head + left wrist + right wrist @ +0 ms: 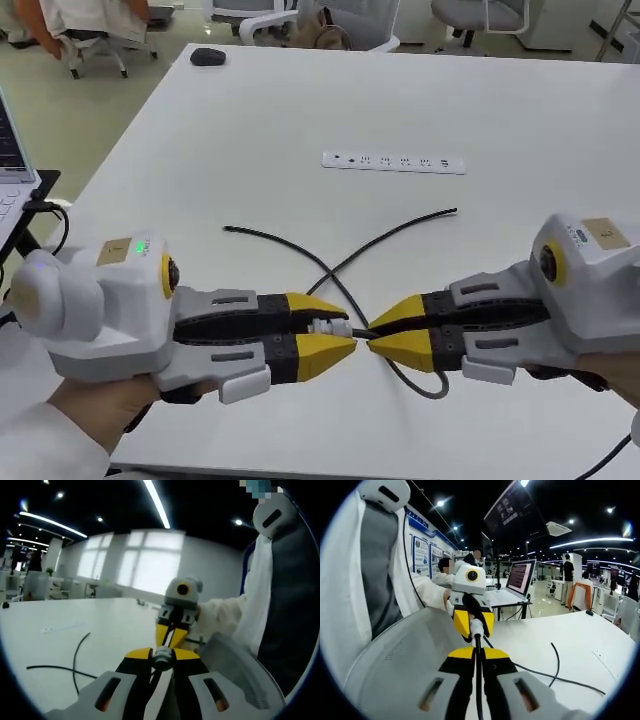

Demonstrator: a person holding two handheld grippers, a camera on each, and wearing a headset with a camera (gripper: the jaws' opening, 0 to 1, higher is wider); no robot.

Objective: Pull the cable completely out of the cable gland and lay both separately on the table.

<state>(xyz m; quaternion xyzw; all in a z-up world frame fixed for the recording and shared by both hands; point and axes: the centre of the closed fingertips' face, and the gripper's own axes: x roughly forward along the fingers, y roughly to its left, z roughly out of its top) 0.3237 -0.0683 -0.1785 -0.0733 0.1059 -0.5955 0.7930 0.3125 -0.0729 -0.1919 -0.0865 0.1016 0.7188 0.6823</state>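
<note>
Over the white table [300, 110] my left gripper [348, 326] clamped the rigid cable gland [328, 326], my right gripper [372, 337] the limp cable [400, 230] close beside: sound holds, I judged.

This is an open-plan office with a lab-like feel. A broad white counter [450, 100] carries a power strip [394, 162] in the middle and a computer mouse [208, 57] at its far left corner. Swivel chairs [478, 12] stand on the pale floor [80, 110] beyond the far edge. A laptop [520, 577] sits open on a side stand, with a large dark screen [512, 507] hanging above it. Posters [421, 555] line one wall, and tall windows [150, 570] fill another. Long light strips [156, 502] run across the dark ceiling. More desks [65, 587] stand further off, and a person [568, 575] stands among them.
</note>
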